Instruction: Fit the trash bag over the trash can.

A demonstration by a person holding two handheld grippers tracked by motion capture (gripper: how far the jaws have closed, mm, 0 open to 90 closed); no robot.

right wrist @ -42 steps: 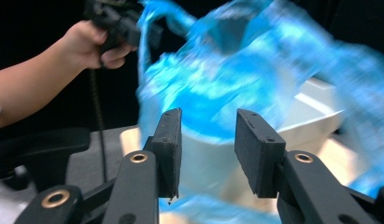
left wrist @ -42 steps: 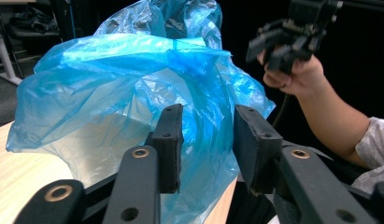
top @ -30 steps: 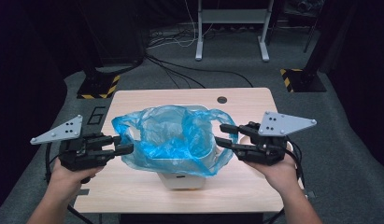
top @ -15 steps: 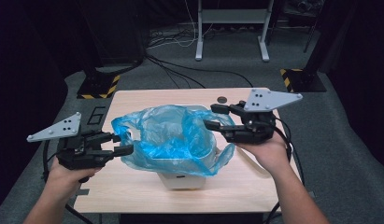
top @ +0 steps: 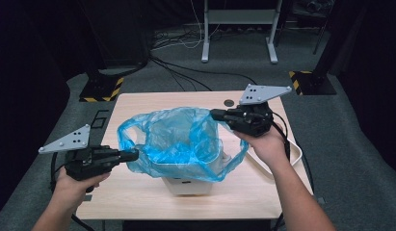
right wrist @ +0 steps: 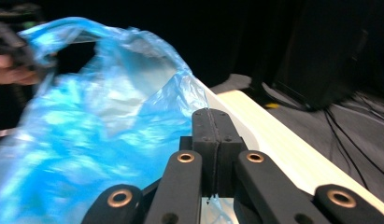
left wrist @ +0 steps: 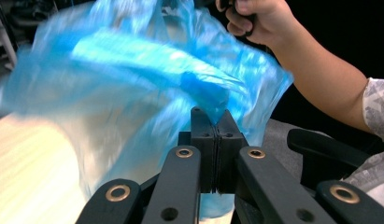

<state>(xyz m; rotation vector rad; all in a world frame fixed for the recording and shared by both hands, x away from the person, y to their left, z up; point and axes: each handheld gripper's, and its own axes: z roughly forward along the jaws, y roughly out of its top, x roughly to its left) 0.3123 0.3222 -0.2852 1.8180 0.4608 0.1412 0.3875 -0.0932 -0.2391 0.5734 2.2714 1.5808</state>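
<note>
A translucent blue plastic bag (top: 178, 139) drapes over a small white bin (top: 188, 185) at the middle of the table. My left gripper (top: 134, 155) is shut on the bag's rim at its near left side; in the left gripper view the jaws (left wrist: 213, 114) pinch a fold of the blue bag (left wrist: 133, 70). My right gripper (top: 214, 114) is shut on the bag's rim at its far right corner, held above the table. In the right gripper view its jaws (right wrist: 212, 112) stand closed against the edge of the bag (right wrist: 87, 130). The bag's mouth is stretched open between the two grippers.
The light wooden table (top: 138, 202) has a small dark round hole (top: 228, 102) near its far edge. A white tray (top: 296, 153) lies at its right edge. Behind the table are floor cables, a metal stand (top: 239, 19) and striped bases (top: 101, 89).
My right gripper has moved away from the person and slightly left, lifting the bag's right rim toward the far side. The left gripper has barely moved.
</note>
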